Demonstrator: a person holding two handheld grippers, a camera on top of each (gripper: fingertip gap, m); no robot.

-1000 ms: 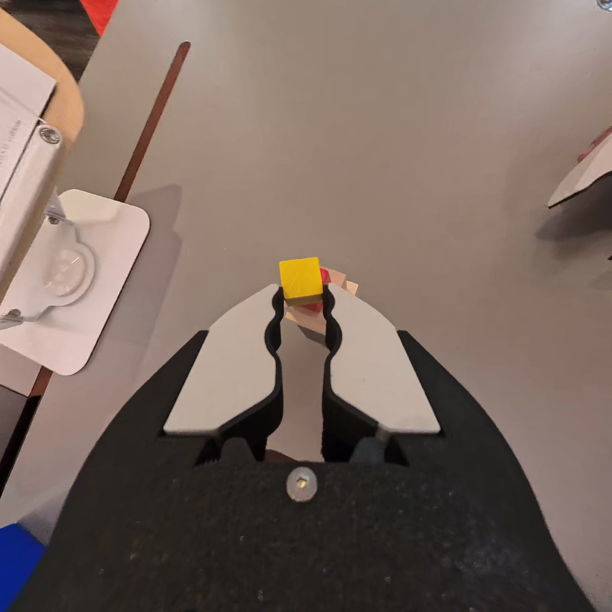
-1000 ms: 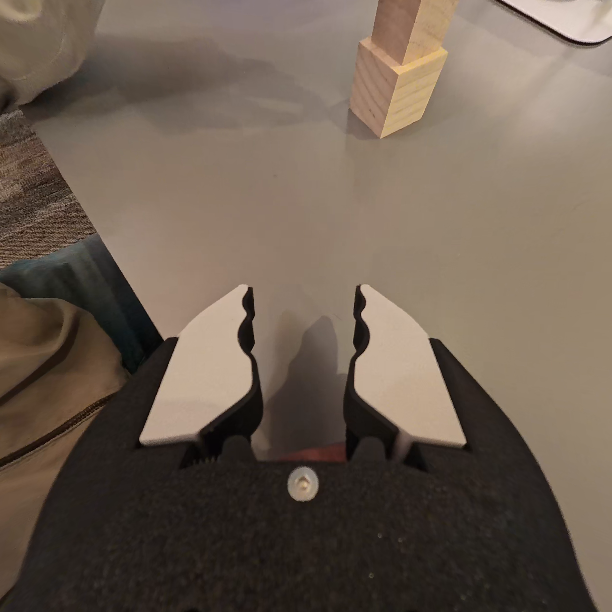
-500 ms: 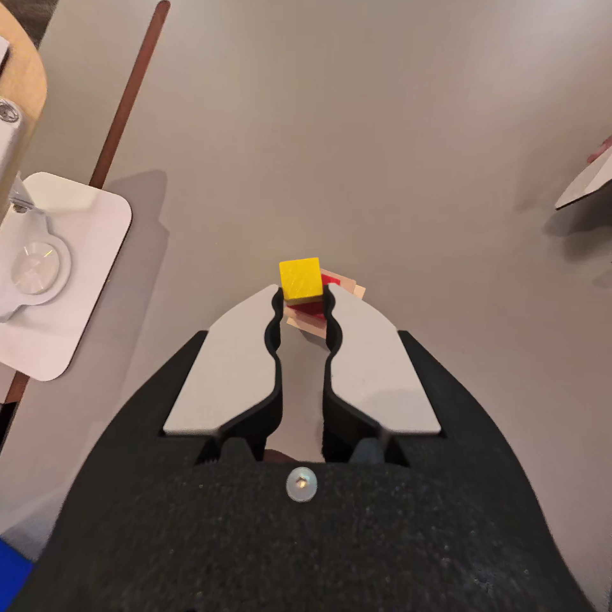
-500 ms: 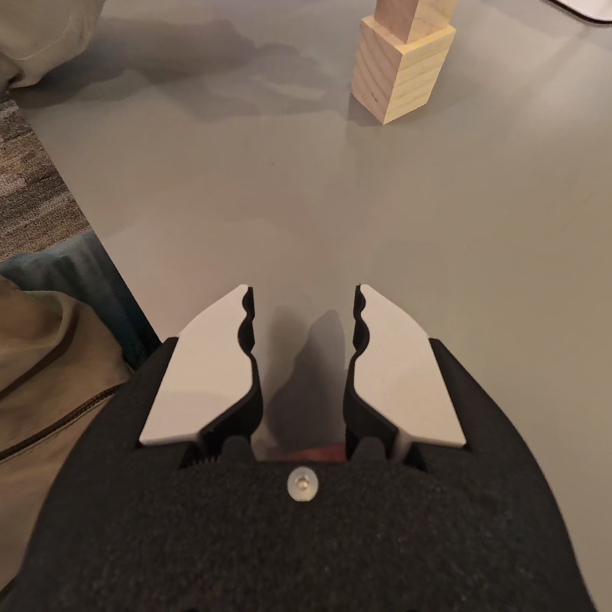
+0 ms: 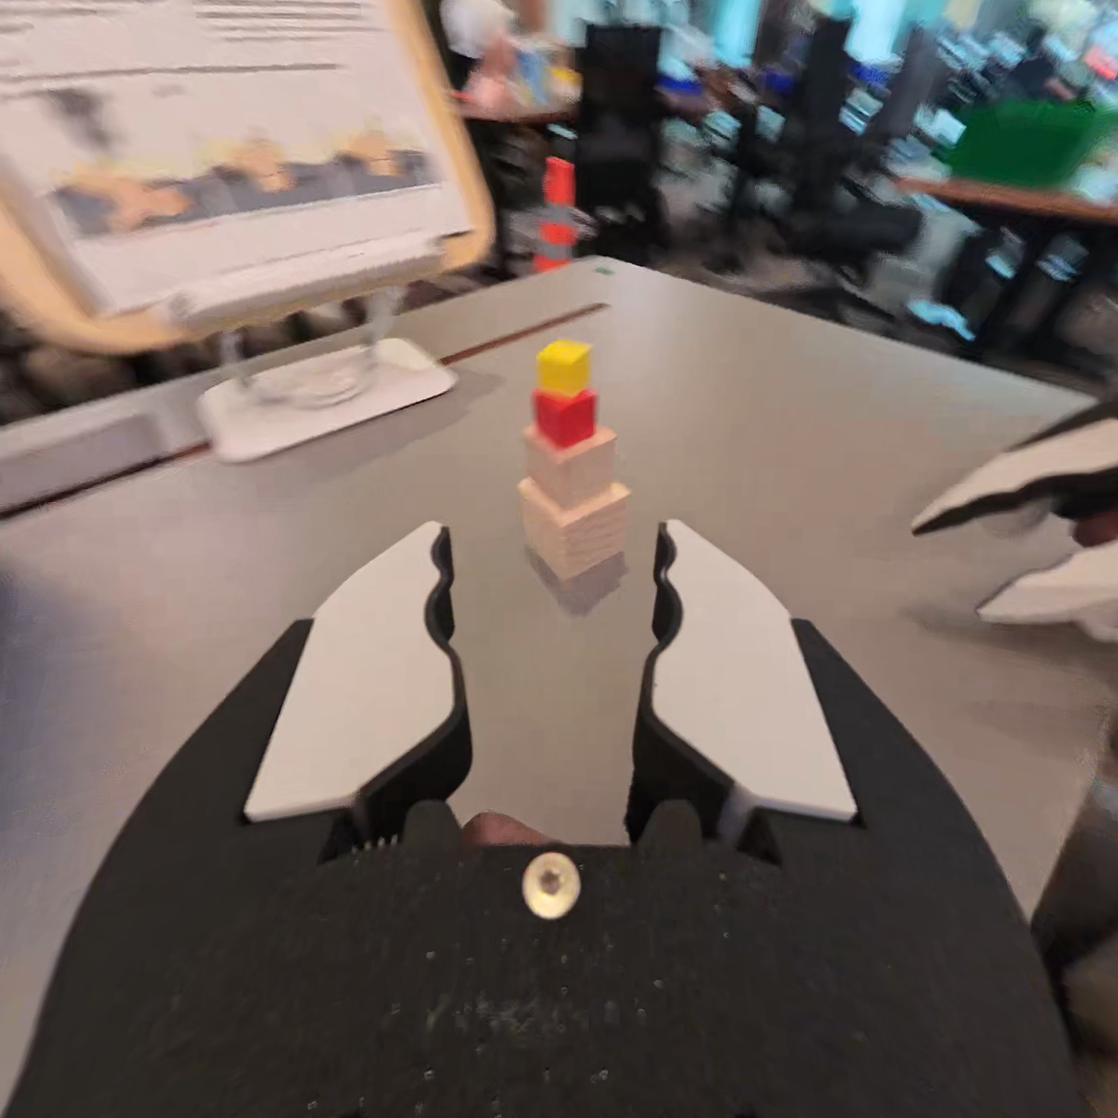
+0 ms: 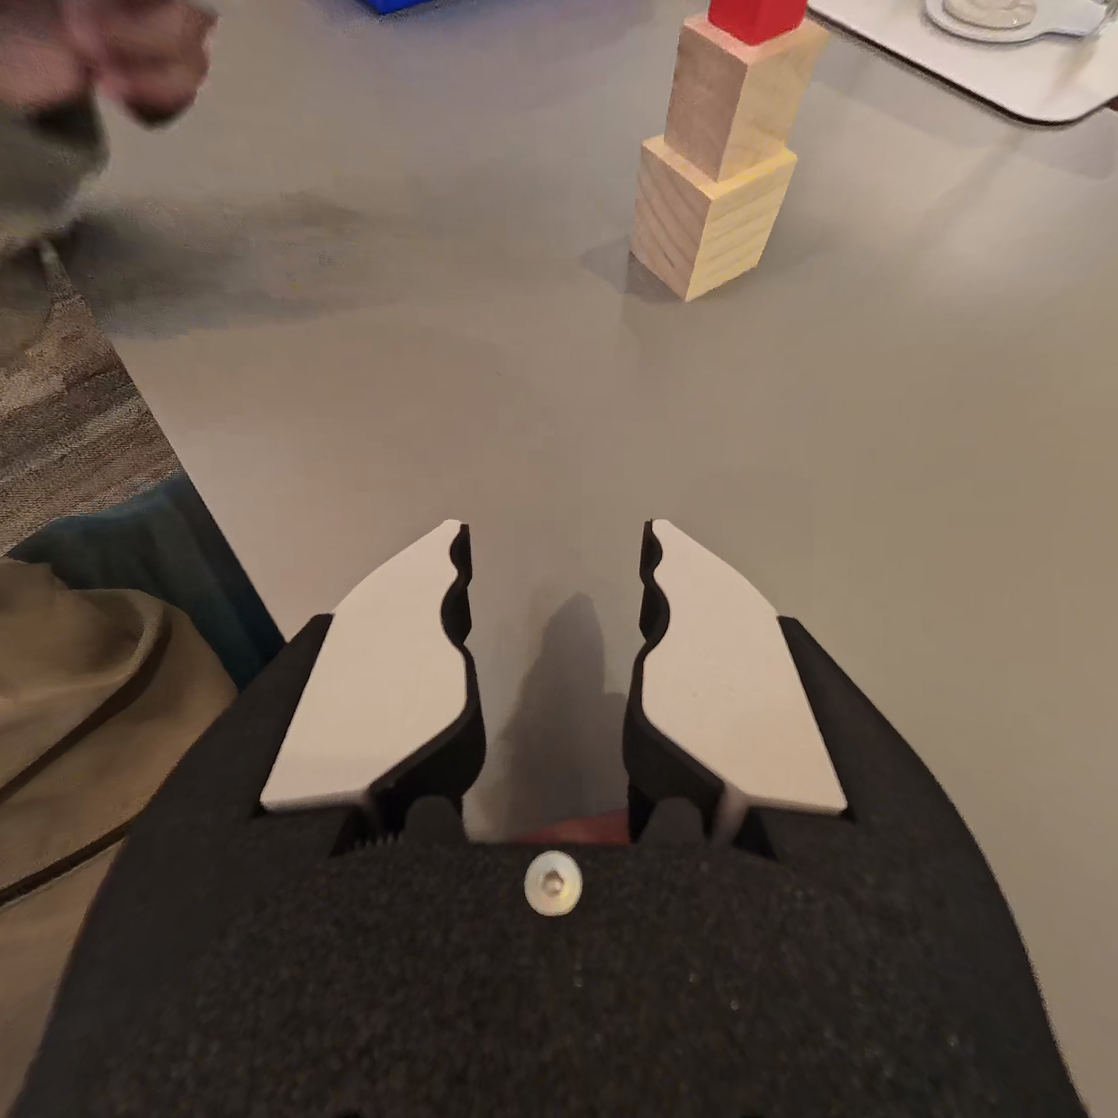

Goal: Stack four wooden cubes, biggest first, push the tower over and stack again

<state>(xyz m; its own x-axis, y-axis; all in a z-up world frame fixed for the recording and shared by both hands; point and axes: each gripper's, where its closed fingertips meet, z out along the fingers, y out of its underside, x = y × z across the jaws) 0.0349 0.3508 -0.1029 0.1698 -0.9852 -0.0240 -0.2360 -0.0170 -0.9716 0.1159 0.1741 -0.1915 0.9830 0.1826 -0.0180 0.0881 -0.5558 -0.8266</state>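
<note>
Left wrist view: four stacked cubes (image 5: 568,472).

I am looking into an open-plan office or lab: beyond my grey worktop (image 5: 756,387) stand dark office chairs (image 5: 617,121), long desks (image 5: 1016,205) crowded with blurred equipment, an orange traffic cone (image 5: 555,212), and patterned carpet (image 6: 60,423).

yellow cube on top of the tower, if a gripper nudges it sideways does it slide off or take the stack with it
The yellow cube is the smallest and merely rests on the red cube, so it probably slides off alone. It looks rigid and light. Pushed lower, the narrow tower would likely topple.
</note>
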